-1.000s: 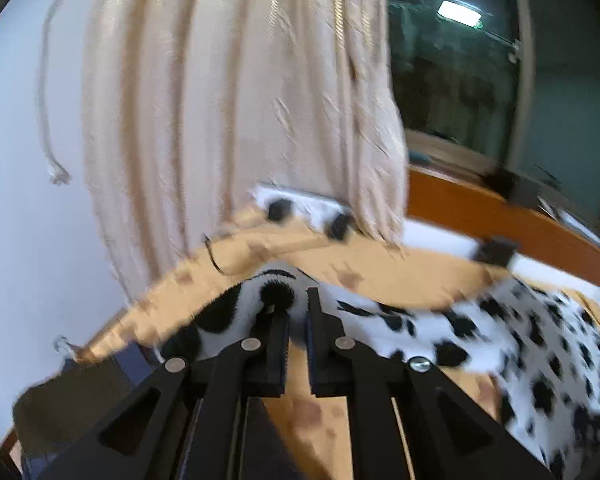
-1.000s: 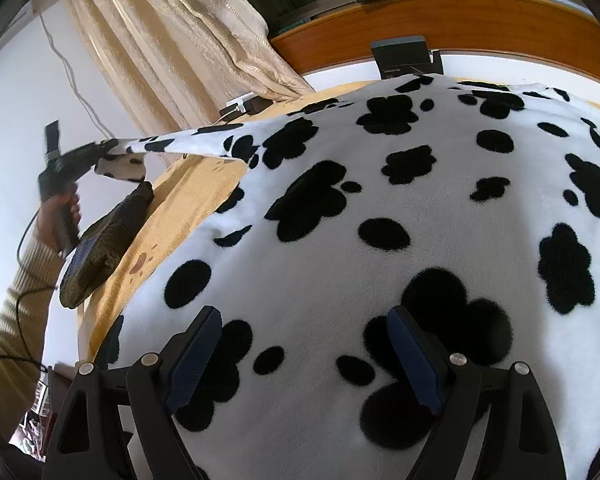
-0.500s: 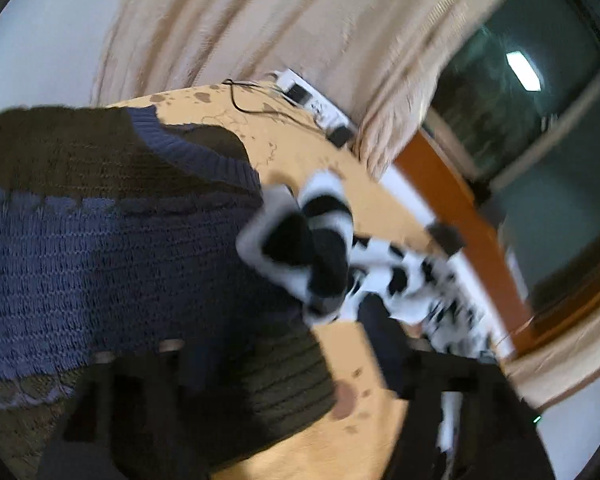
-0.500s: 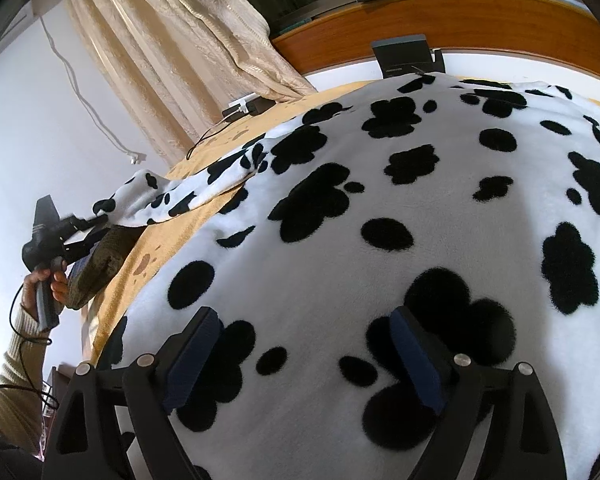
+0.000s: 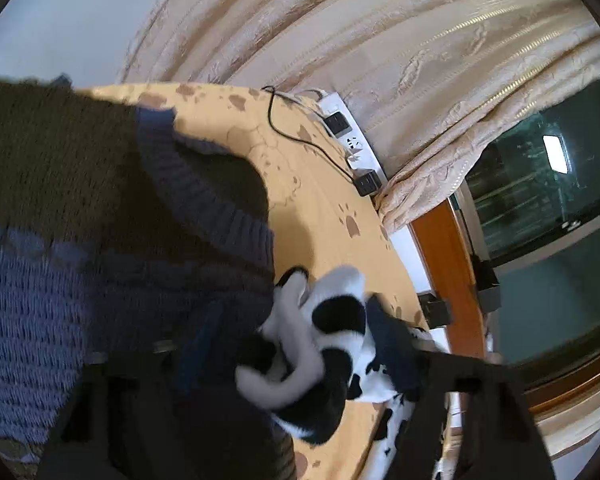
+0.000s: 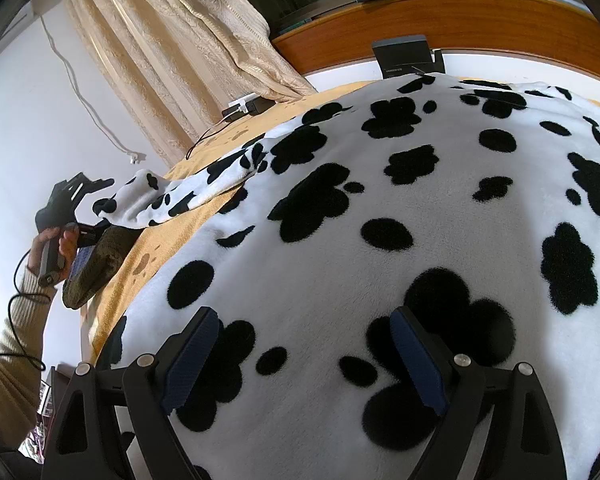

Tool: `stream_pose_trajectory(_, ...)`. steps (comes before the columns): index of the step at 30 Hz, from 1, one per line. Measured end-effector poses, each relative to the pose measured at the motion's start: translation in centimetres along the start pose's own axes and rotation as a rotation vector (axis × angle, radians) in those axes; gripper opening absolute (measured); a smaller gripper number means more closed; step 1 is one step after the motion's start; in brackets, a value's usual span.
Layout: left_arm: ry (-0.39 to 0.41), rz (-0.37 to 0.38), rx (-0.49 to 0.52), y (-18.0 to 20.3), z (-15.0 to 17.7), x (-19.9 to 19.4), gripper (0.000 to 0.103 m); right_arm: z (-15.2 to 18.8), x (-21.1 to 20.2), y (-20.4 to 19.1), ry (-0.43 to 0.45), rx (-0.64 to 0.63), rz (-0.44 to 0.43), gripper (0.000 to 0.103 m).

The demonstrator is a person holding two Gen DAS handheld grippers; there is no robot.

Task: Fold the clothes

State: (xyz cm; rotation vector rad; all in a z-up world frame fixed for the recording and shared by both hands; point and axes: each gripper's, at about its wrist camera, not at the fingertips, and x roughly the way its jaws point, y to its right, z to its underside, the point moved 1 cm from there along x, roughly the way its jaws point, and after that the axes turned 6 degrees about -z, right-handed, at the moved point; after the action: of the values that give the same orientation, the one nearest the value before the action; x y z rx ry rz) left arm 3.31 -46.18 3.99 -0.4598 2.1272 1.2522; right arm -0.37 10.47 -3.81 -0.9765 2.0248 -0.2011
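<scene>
A white fleece garment with black spots (image 6: 380,208) lies spread over the yellow sheet (image 6: 180,224). Its sleeve (image 6: 204,184) runs left, and the bunched cuff (image 5: 324,332) ends beside a knitted sweater. My left gripper (image 5: 296,348) is rolled over, its blurred jaws wide and closing, with the cuff between them. The right pad (image 5: 388,344) touches the cloth; the left pad stands apart from it. The right wrist view shows a hand holding that left gripper (image 6: 104,208) at the bed's left edge. My right gripper (image 6: 304,344) hovers open over the garment's near part, nothing between its fingers.
A dark green and blue knitted sweater (image 5: 100,240) lies at the bed's left edge. A white power strip (image 5: 348,136) with a black cable sits by the cream curtain (image 5: 380,40). A wooden ledge (image 6: 460,20) with a black box (image 6: 404,58) runs behind the bed.
The left gripper let go of the sleeve end it held up, rolled over and sank toward the bed. The sleeve dropped onto the sheet, and its cuff now sits between the wide jaws. The right gripper kept still.
</scene>
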Motion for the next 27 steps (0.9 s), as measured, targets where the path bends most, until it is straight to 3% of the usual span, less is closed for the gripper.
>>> stream_pose_trajectory(1, 0.034, -0.005, 0.035, 0.5, 0.0, -0.7, 0.006, 0.0, 0.0, 0.0, 0.000, 0.000, 0.000, 0.090)
stream_pose_trajectory(5, 0.317, -0.076, 0.309, 3.5, 1.9, -6.2, 0.005, 0.0, 0.0, 0.0, 0.000, 0.002, -0.002, 0.090)
stream_pose_trajectory(6, 0.335, -0.084, 0.343, 3.6, 2.3, -6.8, 0.005, 0.0, 0.0, 0.1, 0.000, 0.002, -0.002, 0.090)
stream_pose_trajectory(8, 0.329, -0.105, 0.375, 3.2, 3.1, -7.6, 0.005, 0.0, 0.0, 0.1, 0.000, 0.002, -0.002, 0.090)
stream_pose_trajectory(10, 0.298, -0.176, 0.372, 1.7, 3.4, -7.0, 0.005, 0.0, 0.0, 0.1, 0.000, 0.001, -0.002, 0.090)
stream_pose_trajectory(12, 0.244, -0.205, 0.312, -0.7, 3.0, -5.9, 0.005, 0.0, 0.0, 0.1, 0.001, 0.001, -0.002, 0.090)
stream_pose_trajectory(14, 0.214, -0.155, 0.204, -3.2, 2.1, -5.1, 0.006, 0.0, 0.0, 0.0, 0.001, 0.001, -0.002, 0.090)
stream_pose_trajectory(16, 0.206, -0.125, 0.140, -4.4, 1.5, -4.6, 0.016, 0.0, 0.0, 0.0, 0.001, 0.002, -0.003, 0.090)
stream_pose_trajectory(18, 0.194, -0.094, 0.092, -5.1, 0.8, -4.2, 0.063, 0.0, 0.0, 0.0, 0.002, 0.002, -0.004, 0.090)
stream_pose_trajectory(20, 0.197, -0.076, 0.049, -5.5, 0.3, -4.0, 0.084, 0.0, 0.0, 0.0, 0.002, 0.002, -0.004, 0.090)
stream_pose_trajectory(22, 0.169, -0.041, 0.027, -5.4, -0.2, -3.2, 0.084, 0.0, 0.0, 0.0, 0.002, 0.002, -0.005, 0.090)
stream_pose_trajectory(27, 0.105, -0.080, 0.047, -4.6, -0.7, -0.8, 0.083, 0.0, 0.0, 0.0, 0.002, 0.002, -0.006, 0.090)
